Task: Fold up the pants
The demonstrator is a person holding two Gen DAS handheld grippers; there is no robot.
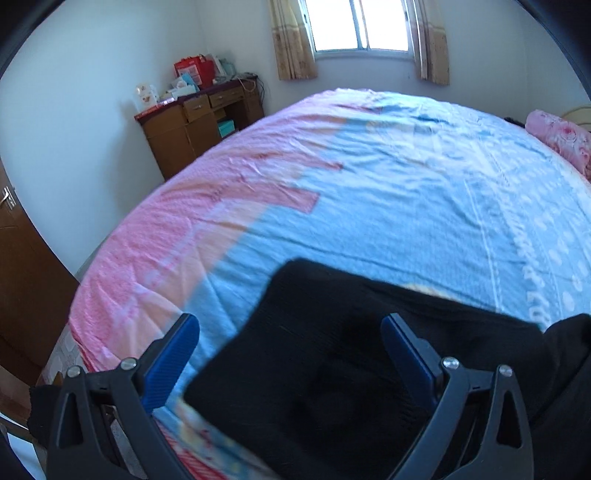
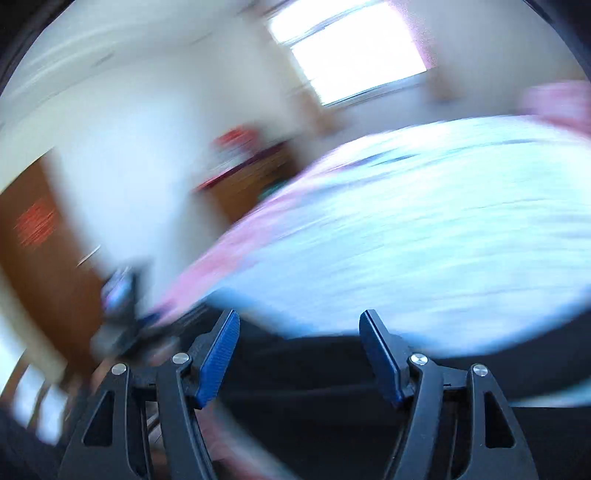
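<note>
Black pants lie folded into a flat rectangle on the blue and pink bed sheet, near the bed's front edge. My left gripper is open above them, its blue pads spread wide; one pad is over the sheet, the other over the pants. It holds nothing. The right wrist view is heavily blurred. My right gripper is open and empty, with the dark pants low between its fingers and the sheet beyond.
A wooden desk with boxes and a red bag stands in the far left corner. A curtained window is on the far wall. A pink pillow lies at the far right. A brown door is at left.
</note>
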